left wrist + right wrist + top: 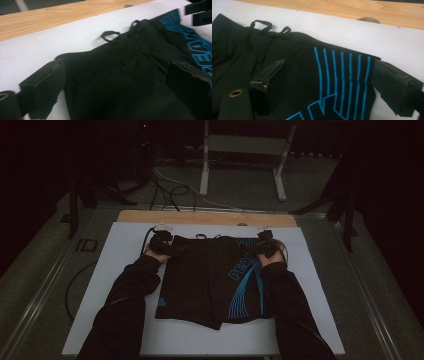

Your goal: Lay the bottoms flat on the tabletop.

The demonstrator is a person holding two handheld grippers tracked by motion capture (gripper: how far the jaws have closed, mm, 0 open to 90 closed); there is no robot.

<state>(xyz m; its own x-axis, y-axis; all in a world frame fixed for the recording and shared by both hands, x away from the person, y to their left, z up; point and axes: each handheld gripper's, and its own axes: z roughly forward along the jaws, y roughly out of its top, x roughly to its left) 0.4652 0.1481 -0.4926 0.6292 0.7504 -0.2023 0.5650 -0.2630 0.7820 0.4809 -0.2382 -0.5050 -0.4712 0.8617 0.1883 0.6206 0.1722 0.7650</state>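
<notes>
Both grippers released: your left gripper (162, 242) and right gripper (265, 244) stand with jaws spread over the waistband corners of the shorts (210, 280), lying flat on the white desk (115, 270). Soft, light, slippery-looking fabric, so pinch the thicker waistband hem. Mind the loose drawstring (110, 35).

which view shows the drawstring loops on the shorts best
The right gripper view: both drawstring loops lie sharp against the white board. The left gripper view shows them blurred; the high view shows them tiny at the waistband.
</notes>
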